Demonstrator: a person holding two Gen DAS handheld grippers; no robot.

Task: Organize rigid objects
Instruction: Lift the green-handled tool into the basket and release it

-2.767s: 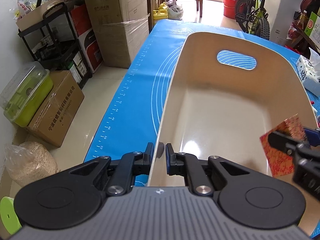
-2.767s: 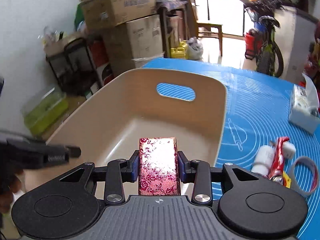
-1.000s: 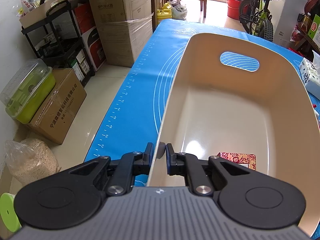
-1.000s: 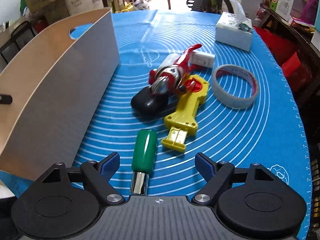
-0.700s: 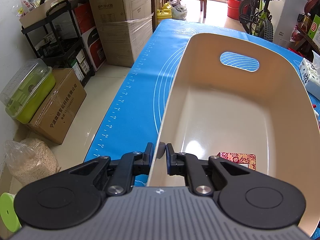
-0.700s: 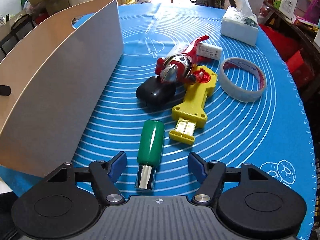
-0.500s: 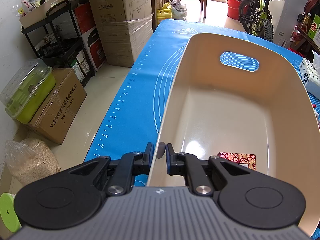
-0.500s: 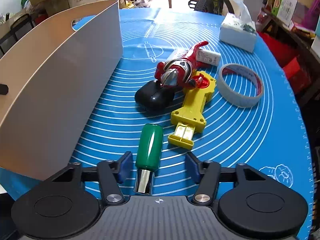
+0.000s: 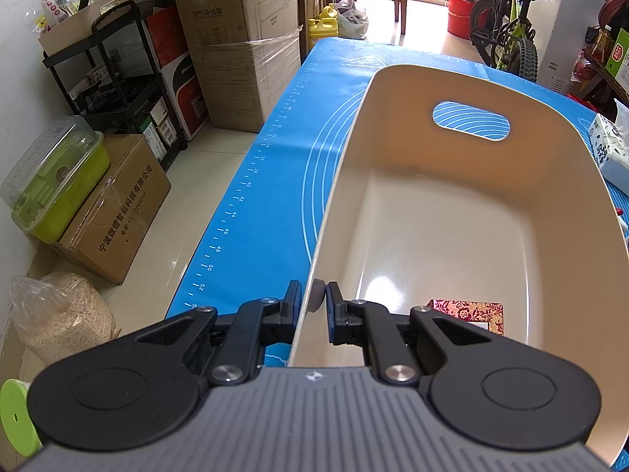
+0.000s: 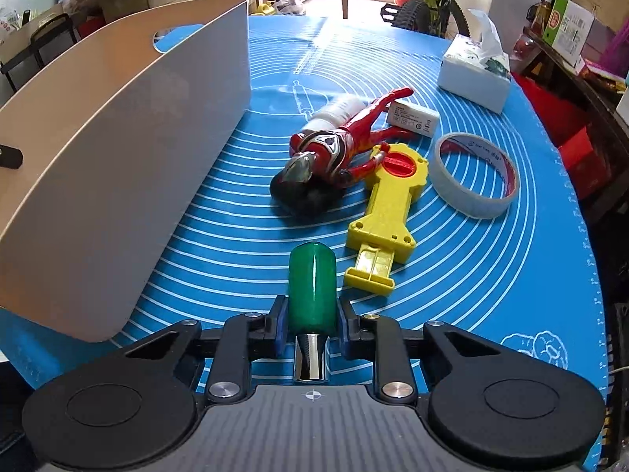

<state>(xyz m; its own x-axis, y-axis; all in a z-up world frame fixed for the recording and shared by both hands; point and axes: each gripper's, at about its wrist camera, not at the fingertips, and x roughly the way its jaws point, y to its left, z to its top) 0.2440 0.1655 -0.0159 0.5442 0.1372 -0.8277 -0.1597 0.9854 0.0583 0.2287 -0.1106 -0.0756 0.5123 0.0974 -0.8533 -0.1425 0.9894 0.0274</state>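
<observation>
My left gripper [image 9: 314, 299] is shut on the near rim of the cream bin [image 9: 342, 165], one pad on each side of the wall. A red patterned box [image 9: 468, 308] lies flat on the bin's floor by the near end. In the right wrist view the bin [image 10: 137, 137] stands to the left. My right gripper [image 10: 310, 322] is closing, its blue pads against both sides of a green-handled tool [image 10: 312, 279] lying on the blue mat, its chrome shank toward me.
Beyond the tool lie a yellow toy [image 10: 389, 204], a red figure [image 10: 338, 145] on a black object [image 10: 302, 196], a tape ring [image 10: 471, 192], a white charger [image 10: 412, 118] and a tissue box [image 10: 475, 74]. Cartons and a shelf cart stand on the floor left of the table.
The right gripper's jaws have come in from wide apart to the green handle's sides. The left gripper has kept its hold on the bin rim without moving.
</observation>
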